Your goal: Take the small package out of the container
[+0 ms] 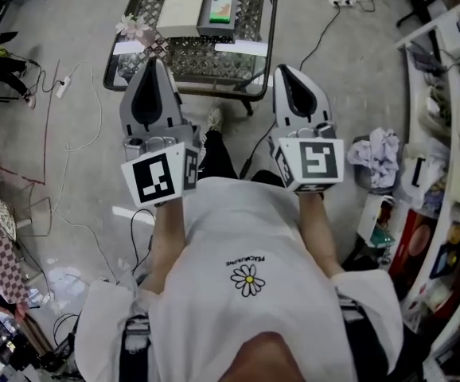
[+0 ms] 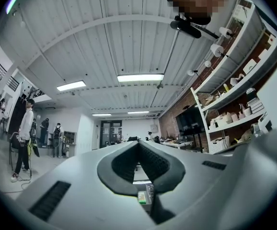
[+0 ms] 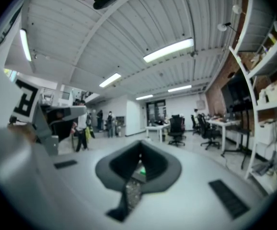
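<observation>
two shut grippers held short of a table with a boxed package

a grey floor (image 1: 79, 173) strewn with cables fills the head view. cluttered shelves (image 1: 453, 134) run down the right edge, cut off by the frame. at the top stands a table (image 1: 190, 58) with a metal lattice top, its far side out of view. the person's white shirt (image 1: 246, 309) fills the bottom. it has a daisy print, and the writing above it is upside down and too small to read.

the left gripper (image 1: 153, 62) and right gripper (image 1: 284, 70) are held side by side, well short of the table, tips towards it. each carries a cube (image 1: 160, 175) with a black square marker. in both gripper views the jaws meet at the tips and grip nothing. the forearms are partly hidden behind the cubes.

on the table a grey container (image 1: 204, 22) sits just beside a beige box (image 1: 181, 6). inside the container lies the package (image 1: 221, 9), with a green face. its label cannot be read. through the slit under the left gripper's jaws a sliver of the package shows. the right gripper view shows only a blurred green spot there.
</observation>
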The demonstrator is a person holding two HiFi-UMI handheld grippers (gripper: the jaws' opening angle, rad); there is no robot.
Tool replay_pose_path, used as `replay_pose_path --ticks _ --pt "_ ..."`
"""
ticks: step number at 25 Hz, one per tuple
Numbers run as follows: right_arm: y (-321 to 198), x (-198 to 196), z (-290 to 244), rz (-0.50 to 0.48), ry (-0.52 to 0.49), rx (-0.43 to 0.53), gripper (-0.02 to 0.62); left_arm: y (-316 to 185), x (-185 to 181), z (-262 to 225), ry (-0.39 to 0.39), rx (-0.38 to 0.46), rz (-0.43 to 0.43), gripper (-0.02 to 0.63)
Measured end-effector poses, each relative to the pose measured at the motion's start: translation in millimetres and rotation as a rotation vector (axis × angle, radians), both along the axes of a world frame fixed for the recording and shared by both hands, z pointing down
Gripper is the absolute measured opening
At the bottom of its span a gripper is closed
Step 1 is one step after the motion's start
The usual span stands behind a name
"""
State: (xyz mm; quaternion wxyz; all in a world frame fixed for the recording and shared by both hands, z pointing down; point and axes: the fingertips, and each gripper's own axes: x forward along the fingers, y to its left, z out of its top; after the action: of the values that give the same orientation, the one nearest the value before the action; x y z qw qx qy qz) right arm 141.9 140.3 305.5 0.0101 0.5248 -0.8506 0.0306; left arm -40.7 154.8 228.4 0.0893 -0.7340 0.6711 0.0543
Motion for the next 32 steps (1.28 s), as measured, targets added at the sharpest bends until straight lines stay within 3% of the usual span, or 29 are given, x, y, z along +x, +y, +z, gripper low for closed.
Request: replay_pose_path --ticks 11,17,20,26,32 --pt "-136 -35 -24 0.095 0.017 -0.011 0.031 -149 -32 -24 0.017 0.008 0.095 0.023" --pt "-209 -70 -33 0.137 0.039 -0.034 0.031 -228 -51 -26 -0.061 -0.013 0.144 0.023" --pt "-239 -89 -35 0.157 0.051 -0.044 0.031 -262 -67 -27 -0.026 -0.019 0.173 0.023" --pt "-281 -112 -32 0.208 0.071 -0.075 0.031 -311 -79 -15 -0.016 -0.061 0.253 0.023" --pt "-300 -112 -22 0.216 0.085 -0.098 0.031 -333 -77 -3 -0.002 -0.095 0.253 0.023"
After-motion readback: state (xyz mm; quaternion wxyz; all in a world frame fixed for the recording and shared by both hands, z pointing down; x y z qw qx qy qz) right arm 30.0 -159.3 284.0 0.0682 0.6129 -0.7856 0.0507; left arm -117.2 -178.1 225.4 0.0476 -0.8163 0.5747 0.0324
